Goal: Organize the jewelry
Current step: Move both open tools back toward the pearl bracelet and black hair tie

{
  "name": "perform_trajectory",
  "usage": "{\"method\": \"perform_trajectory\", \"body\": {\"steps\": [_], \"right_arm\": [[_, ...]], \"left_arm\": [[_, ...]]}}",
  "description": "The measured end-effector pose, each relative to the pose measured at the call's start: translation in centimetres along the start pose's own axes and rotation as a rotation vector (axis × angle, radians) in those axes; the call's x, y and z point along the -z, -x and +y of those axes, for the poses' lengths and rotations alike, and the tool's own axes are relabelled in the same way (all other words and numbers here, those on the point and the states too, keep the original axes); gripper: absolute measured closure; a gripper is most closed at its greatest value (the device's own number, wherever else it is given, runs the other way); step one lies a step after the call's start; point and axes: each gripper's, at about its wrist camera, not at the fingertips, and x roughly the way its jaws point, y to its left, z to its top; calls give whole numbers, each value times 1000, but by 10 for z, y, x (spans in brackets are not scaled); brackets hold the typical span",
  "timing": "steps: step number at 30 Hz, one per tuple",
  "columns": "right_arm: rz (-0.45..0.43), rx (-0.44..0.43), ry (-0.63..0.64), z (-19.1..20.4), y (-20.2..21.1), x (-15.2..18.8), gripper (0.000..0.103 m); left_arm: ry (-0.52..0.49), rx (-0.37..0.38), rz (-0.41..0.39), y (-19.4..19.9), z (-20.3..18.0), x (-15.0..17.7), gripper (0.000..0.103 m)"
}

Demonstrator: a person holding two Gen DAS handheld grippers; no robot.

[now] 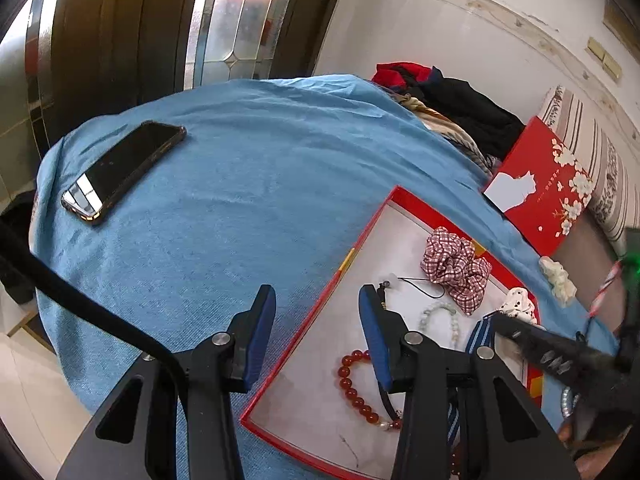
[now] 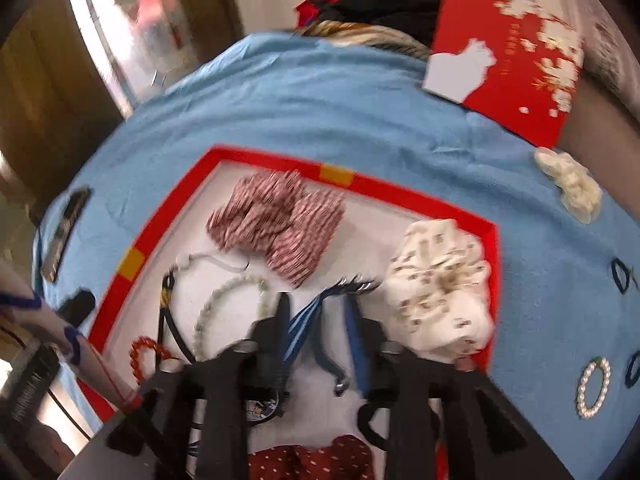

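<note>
A red box (image 1: 320, 304) with a white floor (image 2: 224, 184) lies on the blue cloth. In it are a checked scrunchie (image 1: 454, 266) (image 2: 280, 220), a pale bead bracelet (image 1: 438, 316) (image 2: 228, 308), a red bead bracelet (image 1: 356, 384) (image 2: 142, 354), a blue striped ribbon (image 2: 308, 320) and a spotted white scrunchie (image 2: 440, 292). My left gripper (image 1: 318, 296) is open and empty over the box's left rim. My right gripper (image 2: 318, 308) is open over the ribbon, inside the box. A pearl ring (image 2: 594, 388) and a cream scrunchie (image 2: 568, 184) lie on the cloth to the right.
A black phone (image 1: 124, 170) lies on the blue cloth (image 1: 256, 184) at the far left. The red box lid (image 1: 540, 184) (image 2: 512, 60) leans at the back right beside a pile of clothes (image 1: 452, 108). Dark hair ties (image 2: 620, 276) lie at the right edge.
</note>
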Motion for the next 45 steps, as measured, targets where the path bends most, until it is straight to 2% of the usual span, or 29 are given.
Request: {"method": "perform_trajectory", "body": {"steps": [4, 6, 9, 12, 16, 19, 21, 24, 27, 30, 33, 35, 39, 45], "right_arm": [[-66, 5, -54, -35, 45, 6, 62], [-96, 31, -71, -58, 68, 16, 57], [-128, 120, -114, -109, 107, 46, 56], [-124, 234, -196, -177, 141, 91, 56], [-100, 315, -357, -262, 185, 142, 56], [-90, 355, -438, -303, 204, 172, 56], [-94, 369, -477, -325, 214, 191, 56], [-109, 347, -518, -340, 216, 207, 56], [-119, 327, -516, -345, 209, 211, 56], [-128, 312, -507, -347, 195, 210, 56], [-138, 276, -533, -356, 178, 207, 56], [-144, 257, -555, -361, 168, 206, 56], [-165, 229, -594, -372, 152, 199, 56], [-174, 242, -629, -396, 139, 187, 56]], "left_arm": [[-18, -26, -15, 5, -4, 2, 61], [-20, -35, -19, 7, -5, 3, 61], [-21, -51, -25, 11, -6, 6, 61], [-31, -65, -25, 17, -10, 12, 60], [-120, -70, -11, 31, -32, 37, 59], [-256, -47, -15, 46, -60, 63, 54], [-340, -48, -57, 57, -78, 75, 53], [-432, -48, -103, 66, -102, 90, 51], [-475, -19, -60, 77, -120, 99, 51], [-488, 84, -13, 97, -141, 106, 49], [-534, 184, 43, 100, -176, 107, 40], [-558, 236, 77, 93, -200, 108, 35], [-593, 288, 141, 62, -246, 112, 35], [-621, 290, 195, 14, -299, 124, 35]]}}
